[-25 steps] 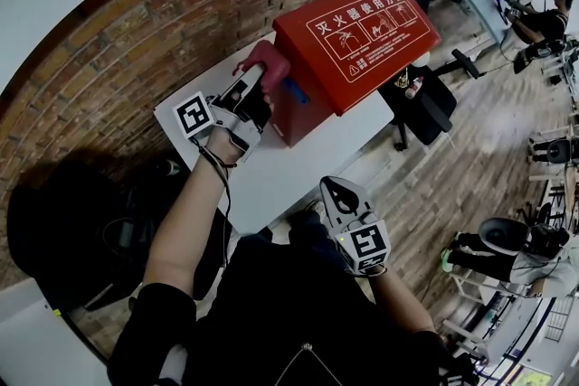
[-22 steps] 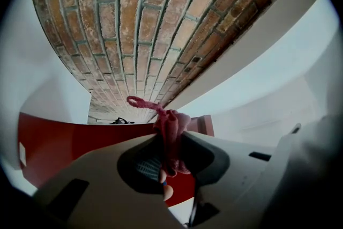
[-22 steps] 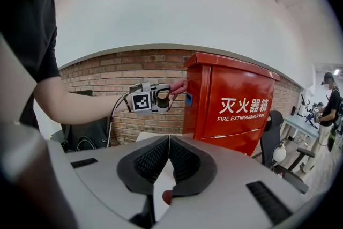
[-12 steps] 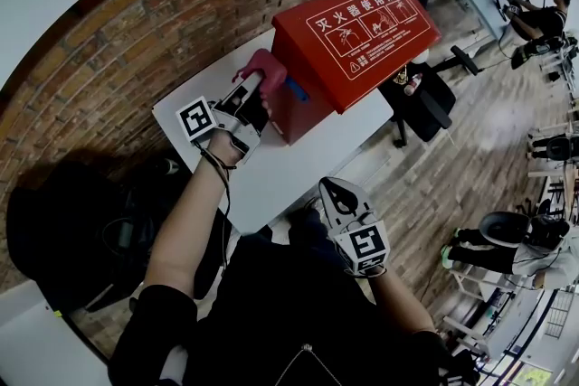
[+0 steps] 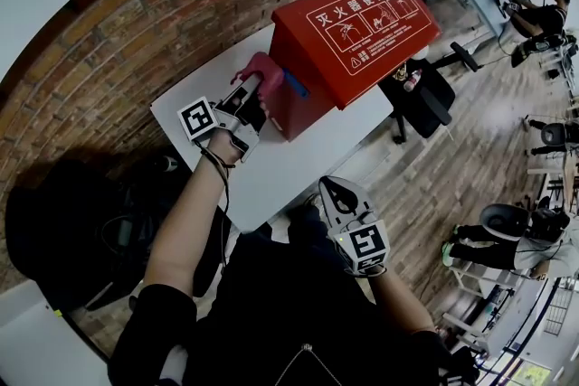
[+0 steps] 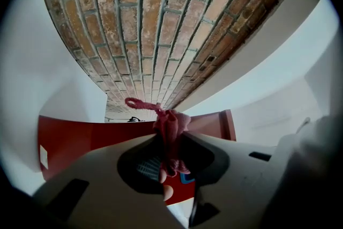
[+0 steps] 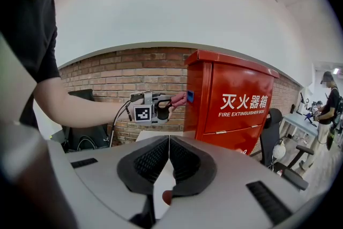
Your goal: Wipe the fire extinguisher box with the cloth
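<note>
The red fire extinguisher box (image 5: 357, 27) stands upright on the white table (image 5: 271, 167), with white Chinese print on its front. My left gripper (image 5: 250, 97) is shut on a pink cloth (image 5: 260, 68) and presses it against the box's left side wall. In the left gripper view the cloth (image 6: 169, 131) bunches between the shut jaws with the red box (image 6: 69, 139) right behind. The right gripper view shows the box (image 7: 236, 104) and the left gripper (image 7: 161, 107) with the cloth (image 7: 179, 100) on the side wall. My right gripper (image 5: 336, 194) hangs shut and empty over the table's near edge.
A brick wall (image 5: 136, 23) runs behind the table. A black bag (image 5: 81, 221) lies on the floor at the left. Office chairs (image 5: 425, 99) stand to the right of the table, and people sit at desks (image 5: 538, 18) further off.
The left gripper with the cloth has slid a little down and left along the box's side wall. The right gripper has stayed put.
</note>
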`<state>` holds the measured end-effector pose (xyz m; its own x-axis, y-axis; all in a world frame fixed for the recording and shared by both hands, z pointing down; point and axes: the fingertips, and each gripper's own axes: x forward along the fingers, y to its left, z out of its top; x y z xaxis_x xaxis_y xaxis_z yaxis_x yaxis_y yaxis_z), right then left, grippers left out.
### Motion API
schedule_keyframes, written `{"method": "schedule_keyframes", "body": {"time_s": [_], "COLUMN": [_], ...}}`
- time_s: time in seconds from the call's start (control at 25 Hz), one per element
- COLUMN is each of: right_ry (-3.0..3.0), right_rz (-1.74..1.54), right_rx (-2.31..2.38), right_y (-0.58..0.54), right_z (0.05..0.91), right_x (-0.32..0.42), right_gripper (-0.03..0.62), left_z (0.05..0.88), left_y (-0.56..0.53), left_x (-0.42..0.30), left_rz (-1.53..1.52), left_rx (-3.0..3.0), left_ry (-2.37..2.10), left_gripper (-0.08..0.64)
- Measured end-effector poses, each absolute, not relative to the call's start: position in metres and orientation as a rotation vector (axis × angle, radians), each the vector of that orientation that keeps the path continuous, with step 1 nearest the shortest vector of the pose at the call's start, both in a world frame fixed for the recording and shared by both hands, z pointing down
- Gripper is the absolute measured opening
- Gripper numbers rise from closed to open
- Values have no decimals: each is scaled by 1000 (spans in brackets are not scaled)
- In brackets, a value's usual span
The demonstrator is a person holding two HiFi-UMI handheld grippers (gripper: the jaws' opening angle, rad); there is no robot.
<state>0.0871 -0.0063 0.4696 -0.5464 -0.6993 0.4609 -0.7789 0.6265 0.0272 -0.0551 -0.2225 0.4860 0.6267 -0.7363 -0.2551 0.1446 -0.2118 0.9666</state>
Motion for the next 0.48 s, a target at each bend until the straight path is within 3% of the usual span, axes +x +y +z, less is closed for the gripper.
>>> {"method": "schedule_keyframes", "body": {"time_s": [0.48], "right_ry": [-2414], "right_rz": [244], "right_rx": [1163], "right_y": [-7], "right_z": [471], "right_x": [85], "right_gripper": [20], "left_z": [520], "left_y": [-219], "left_x": [-53], "left_rz": [-790], "left_rx": [1604], "left_ry": [-565], "left_gripper": [112]}}
